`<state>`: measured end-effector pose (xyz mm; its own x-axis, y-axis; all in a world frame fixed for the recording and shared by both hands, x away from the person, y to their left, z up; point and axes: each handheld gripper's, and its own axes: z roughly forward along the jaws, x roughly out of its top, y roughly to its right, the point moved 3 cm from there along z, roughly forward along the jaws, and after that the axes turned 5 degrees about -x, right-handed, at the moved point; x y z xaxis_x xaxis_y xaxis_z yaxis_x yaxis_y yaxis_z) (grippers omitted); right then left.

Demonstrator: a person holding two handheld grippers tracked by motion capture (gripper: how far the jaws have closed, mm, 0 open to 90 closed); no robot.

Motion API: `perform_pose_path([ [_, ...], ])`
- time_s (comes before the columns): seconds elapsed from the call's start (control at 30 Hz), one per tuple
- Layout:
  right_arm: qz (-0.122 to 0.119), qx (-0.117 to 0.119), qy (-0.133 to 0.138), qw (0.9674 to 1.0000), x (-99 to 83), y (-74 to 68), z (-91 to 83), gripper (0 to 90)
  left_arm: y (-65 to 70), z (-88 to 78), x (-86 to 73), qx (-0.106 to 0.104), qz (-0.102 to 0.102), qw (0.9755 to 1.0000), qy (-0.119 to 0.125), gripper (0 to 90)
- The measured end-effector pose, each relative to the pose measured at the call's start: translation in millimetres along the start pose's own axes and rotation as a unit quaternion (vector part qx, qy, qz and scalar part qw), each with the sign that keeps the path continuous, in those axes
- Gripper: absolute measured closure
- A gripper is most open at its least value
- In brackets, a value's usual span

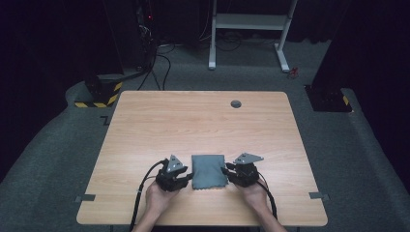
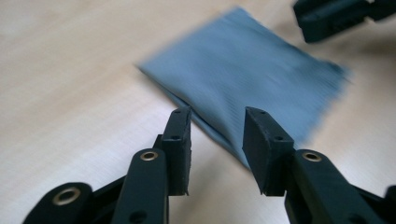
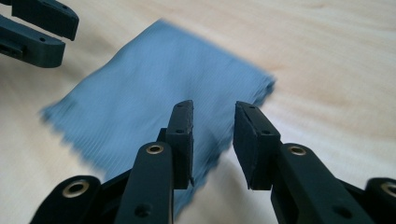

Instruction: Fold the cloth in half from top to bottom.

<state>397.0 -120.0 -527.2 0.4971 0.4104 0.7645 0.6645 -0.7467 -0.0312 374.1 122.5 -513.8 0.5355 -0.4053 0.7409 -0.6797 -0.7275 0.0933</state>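
A folded grey-blue cloth [image 1: 209, 171] lies flat on the wooden table [image 1: 193, 121] near its front edge. My left gripper [image 1: 188, 178] sits at the cloth's left edge and my right gripper [image 1: 227, 170] at its right edge, each held in a hand. In the left gripper view the jaws [image 2: 217, 116] stand apart with the cloth's [image 2: 247, 74] near edge beyond the gap; no pad presses on it. In the right gripper view the jaws [image 3: 214, 109] are also apart, over the cloth's [image 3: 154, 93] edge. Each view shows the other gripper [image 2: 336, 14] [image 3: 37, 28] across the cloth.
A small grey round cap [image 1: 236, 104] sits in the table's far part. Tape strips [image 1: 85, 197] [image 1: 318, 195] mark the front corners. Beyond the table stand a white desk frame [image 1: 249, 24] and a yellow-black striped block [image 1: 99, 94] on the floor.
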Motion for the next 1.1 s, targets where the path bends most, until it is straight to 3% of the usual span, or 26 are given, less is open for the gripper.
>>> perform_pose_path([
  [0.13, 0.014, -0.027, 0.0, 0.9995, 16.9, 10.3, 14.5, 67.3, -17.1, 24.4, 16.4, 0.018, -0.043, 0.9988, -0.014, 55.8],
  [0.2, 0.022, -0.037, -0.006, 0.9991, 23.4, 15.9, 21.2, 66.6, -25.2, 32.3, 19.6, 0.033, -0.044, 0.9984, -0.013, 55.2],
  [0.37, 0.014, -0.041, -0.027, 0.9987, 30.4, 17.3, 35.0, 66.7, -33.6, 41.6, 19.9, 0.016, -0.053, 0.998, -0.031, 58.9],
  [0.5, 0.014, -0.038, -0.041, 0.9984, 27.3, 21.4, 46.3, 70.4, -36.1, 45.3, 19.2, 0.009, -0.057, 0.9976, -0.039, 69.3],
  [0.6, 0.017, -0.025, -0.046, 0.9985, 27.6, 23.9, 49.2, 82.4, -35.7, 49.3, 21.9, 0.001, -0.054, 0.9977, -0.041, 82.5],
  [0.67, 0.004, -0.022, -0.053, 0.9984, 29.8, 23.7, 49.1, 88.0, -34.7, 52.1, 26.2, 0.008, -0.035, 0.9981, -0.049, 88.8],
  [0.77, -0.014, -0.034, -0.054, 0.9979, 33.0, 25.4, 49.2, 88.7, -39.5, 55.3, 30.0, 0.007, -0.039, 0.9985, -0.039, 89.5],
  [0.97, -0.011, -0.063, -0.046, 0.9969, 44.8, 33.6, 55.3, 88.7, -52.4, 66.1, 42.6, 0.023, -0.031, 0.999, -0.022, 89.4],
  [1.0, -0.009, -0.066, -0.048, 0.9966, 46.1, 35.7, 58.0, 88.5, -54.2, 69.5, 43.7, 0.028, -0.022, 0.999, -0.025, 89.0],
  [1.07, -0.021, -0.073, -0.056, 0.9956, 46.8, 37.4, 63.8, 86.2, -56.0, 72.7, 43.5, 0.049, 0.005, 0.9984, -0.029, 82.6],
  [1.1, -0.032, -0.081, -0.061, 0.9943, 46.4, 36.3, 65.8, 82.1, -57.8, 70.8, 43.2, 0.05, -0.003, 0.9983, -0.029, 76.2],
])
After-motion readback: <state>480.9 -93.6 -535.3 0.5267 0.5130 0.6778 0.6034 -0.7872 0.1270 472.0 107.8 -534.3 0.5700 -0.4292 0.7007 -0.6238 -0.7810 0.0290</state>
